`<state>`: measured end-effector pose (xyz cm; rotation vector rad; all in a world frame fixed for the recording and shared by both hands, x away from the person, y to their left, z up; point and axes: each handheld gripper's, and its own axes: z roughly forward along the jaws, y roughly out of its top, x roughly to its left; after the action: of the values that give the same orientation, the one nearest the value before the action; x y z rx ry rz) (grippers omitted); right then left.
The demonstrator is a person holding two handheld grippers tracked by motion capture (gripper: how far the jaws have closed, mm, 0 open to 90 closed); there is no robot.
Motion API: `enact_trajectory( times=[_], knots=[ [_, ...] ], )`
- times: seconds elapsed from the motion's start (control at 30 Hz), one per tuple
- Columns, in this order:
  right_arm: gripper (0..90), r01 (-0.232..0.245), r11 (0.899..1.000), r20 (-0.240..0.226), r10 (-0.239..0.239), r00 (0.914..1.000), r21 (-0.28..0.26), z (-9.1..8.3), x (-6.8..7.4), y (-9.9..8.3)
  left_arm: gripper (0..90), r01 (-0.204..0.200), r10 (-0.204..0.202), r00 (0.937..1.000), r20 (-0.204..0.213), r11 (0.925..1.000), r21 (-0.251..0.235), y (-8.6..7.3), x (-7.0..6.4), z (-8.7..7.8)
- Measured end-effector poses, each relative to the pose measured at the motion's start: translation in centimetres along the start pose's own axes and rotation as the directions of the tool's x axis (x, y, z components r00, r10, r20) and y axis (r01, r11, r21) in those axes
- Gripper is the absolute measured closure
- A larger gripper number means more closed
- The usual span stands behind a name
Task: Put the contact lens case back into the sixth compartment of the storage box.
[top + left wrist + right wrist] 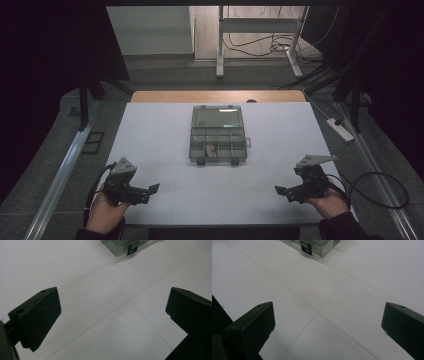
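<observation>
Small pieces [210,149] in my compartment box [218,134]: too small to identify from the high view. Box cut off at the top edge in both gripper views; only a corner and latch [132,250] visible

Matt white, smooth table top [150,140] with fine seams, wood strip [215,96] along the upper edge. Clear, glossy grey plastic compartment box [218,134] at frame centre, lid reflecting light. Matt black plastic left gripper [150,191] and right gripper [281,192], faintly scuffed.
</observation>
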<state>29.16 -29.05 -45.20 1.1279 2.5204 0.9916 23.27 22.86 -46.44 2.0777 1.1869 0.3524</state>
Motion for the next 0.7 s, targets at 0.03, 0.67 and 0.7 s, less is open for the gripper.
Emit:
enact_trajectory(
  times=[0.03,0.67,0.7],
  knots=[
    [0.0,-0.005,1.000,0.003,0.005,1.0000,-0.002,-0.1,-0.1,-0.1,0.4,0.000,0.000,1.0000,0.000,1.0000,0.000,0.0,0.0,0.0],
    [0.0,-0.055,0.998,0.040,0.056,0.9976,-0.019,-2.2,-0.3,-1.4,0.3,0.004,-0.004,1.0000,-0.008,1.0000,0.004,0.0,-0.1,0.1],
    [0.0,-0.055,0.998,0.041,0.056,0.9976,-0.017,-2.2,-0.3,-1.4,0.3,0.004,-0.004,1.0000,-0.008,1.0000,0.004,0.0,-0.1,0.1]
  ],
)
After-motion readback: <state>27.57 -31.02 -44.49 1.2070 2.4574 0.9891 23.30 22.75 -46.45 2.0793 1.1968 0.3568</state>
